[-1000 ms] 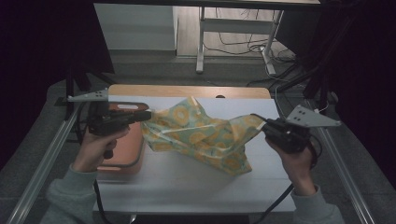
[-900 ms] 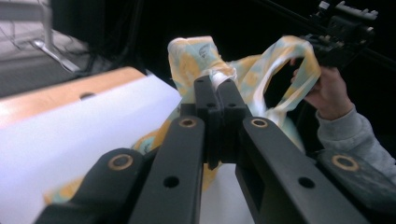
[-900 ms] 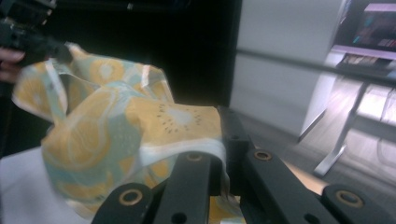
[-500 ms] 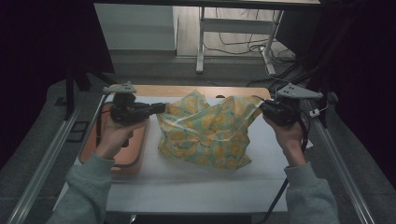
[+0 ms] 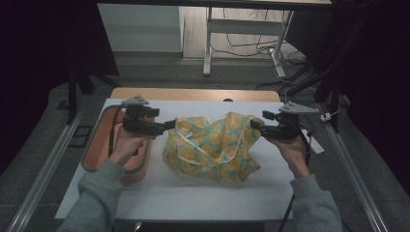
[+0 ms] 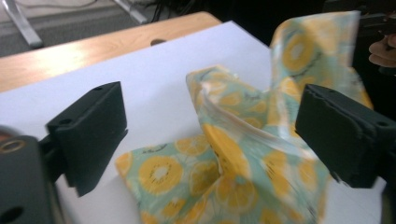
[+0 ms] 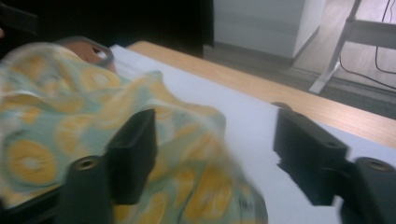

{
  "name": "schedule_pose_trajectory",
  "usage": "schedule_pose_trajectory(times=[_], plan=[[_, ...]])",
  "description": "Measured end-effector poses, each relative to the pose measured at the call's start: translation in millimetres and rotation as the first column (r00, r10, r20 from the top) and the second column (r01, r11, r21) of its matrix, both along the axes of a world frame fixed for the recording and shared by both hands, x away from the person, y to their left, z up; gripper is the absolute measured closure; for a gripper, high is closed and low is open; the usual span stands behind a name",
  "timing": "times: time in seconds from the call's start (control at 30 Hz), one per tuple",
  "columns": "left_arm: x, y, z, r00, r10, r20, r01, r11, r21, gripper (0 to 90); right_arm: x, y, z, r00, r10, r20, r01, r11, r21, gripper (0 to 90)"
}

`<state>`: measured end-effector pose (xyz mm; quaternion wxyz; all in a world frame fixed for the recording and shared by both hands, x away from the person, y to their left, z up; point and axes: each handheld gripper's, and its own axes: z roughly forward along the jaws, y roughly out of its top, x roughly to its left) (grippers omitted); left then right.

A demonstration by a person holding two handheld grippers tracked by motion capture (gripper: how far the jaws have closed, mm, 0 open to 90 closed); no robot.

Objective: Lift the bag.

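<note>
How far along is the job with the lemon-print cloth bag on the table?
The lemon-print cloth bag already lies on the white table, crumpled rather than flat. Both tools have just opened: the left tool and right tool sit at its two upper corners, and fabric lies between the open jaws unpinched. Smoothing or folding looks still to do. The orange tray sits alongside.

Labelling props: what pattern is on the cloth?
Yellow citrus slices on mint green cloth; clearest in left gripper view.

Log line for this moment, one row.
left gripper: just opened, cloth between jaws, not pressed | right gripper: just opened, cloth released | cloth: crumpled on table | tray: left
</note>
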<state>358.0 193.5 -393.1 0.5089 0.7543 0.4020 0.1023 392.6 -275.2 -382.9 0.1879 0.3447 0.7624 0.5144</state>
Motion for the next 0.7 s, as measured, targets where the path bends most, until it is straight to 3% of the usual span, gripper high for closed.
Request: schedule_pose_trajectory(times=[0.07,0.17,0.33,0.53,0.7], plan=[[-15.3,12.2,-1.2,0.9999,0.012,0.008,-0.013,0.9999,0.007,9.8,-13.0,-11.7,4.5,0.9998,0.018,-0.004,-0.017,0.999,0.045,23.5],[-36.4,18.4,-10.6,0.9999,0.011,0.001,-0.011,0.9982,0.06,11.4,-32.7,-21.3,1.3,0.9999,0.016,0.0,-0.016,1.0,0.017,23.0],[-65.3,20.5,-33.2,0.9997,0.007,-0.024,-0.004,0.9942,0.108,14.5,-54.3,-25.6,-29.3,0.9986,0.042,-0.031,-0.043,0.999,-0.024,27.3],[-87.1,17.3,-55.8,0.9988,-0.021,-0.044,0.027,0.9911,0.13,15.7,-66.3,-20.0,-63.5,0.9975,0.058,-0.04,-0.061,0.995,-0.074,30.6],[-90.8,15.8,-64.4,0.9984,-0.024,-0.052,0.03,0.991,0.13,16.1,-66.6,-13.3,-65.5,0.9973,0.068,-0.027,-0.07,0.993,-0.092,31.4]])
